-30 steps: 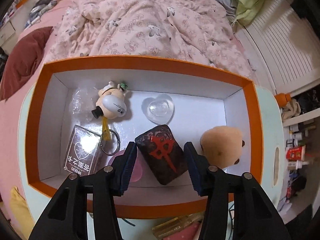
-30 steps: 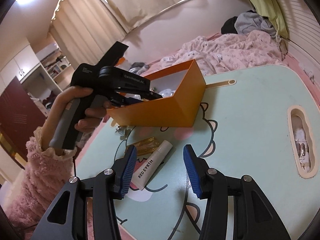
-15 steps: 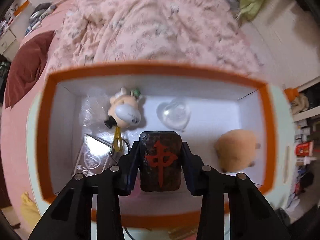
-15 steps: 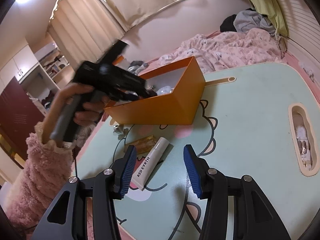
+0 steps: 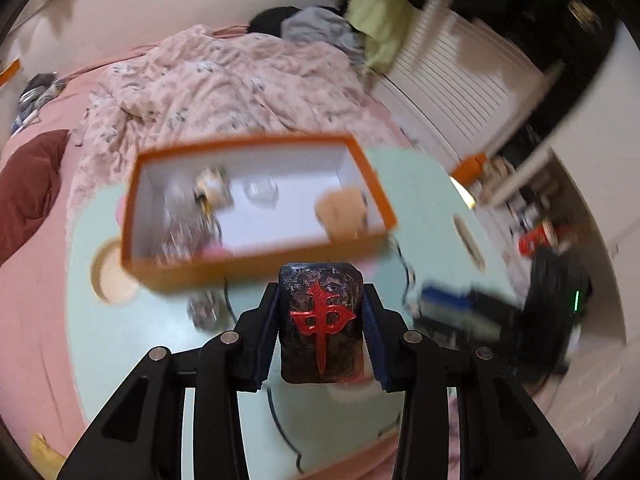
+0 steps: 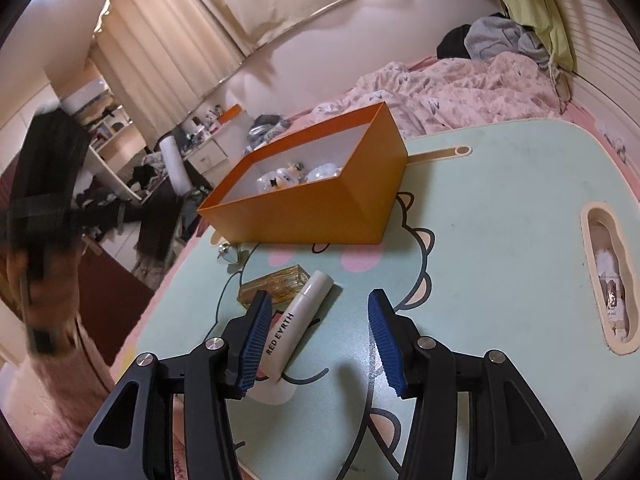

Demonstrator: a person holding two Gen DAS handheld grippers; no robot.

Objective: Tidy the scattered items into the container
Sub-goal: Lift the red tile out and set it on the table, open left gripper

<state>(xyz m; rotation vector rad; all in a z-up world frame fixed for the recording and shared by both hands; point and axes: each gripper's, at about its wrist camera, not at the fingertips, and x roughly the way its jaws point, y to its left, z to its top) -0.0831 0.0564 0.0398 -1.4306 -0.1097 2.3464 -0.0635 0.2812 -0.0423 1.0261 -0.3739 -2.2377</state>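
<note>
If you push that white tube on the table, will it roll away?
Probably: the white tube looks round and smooth and lies on its side on the flat table. It seems stiff, and likely light.

Our left gripper is clamped tight on a dark tile, pads pressing both sides, pointing steeply down. Our right gripper sits w/ jaws apart, nothing between the pads, angled down. Left hand blurred at far left, pink fuzzy sleeve below it.
</note>
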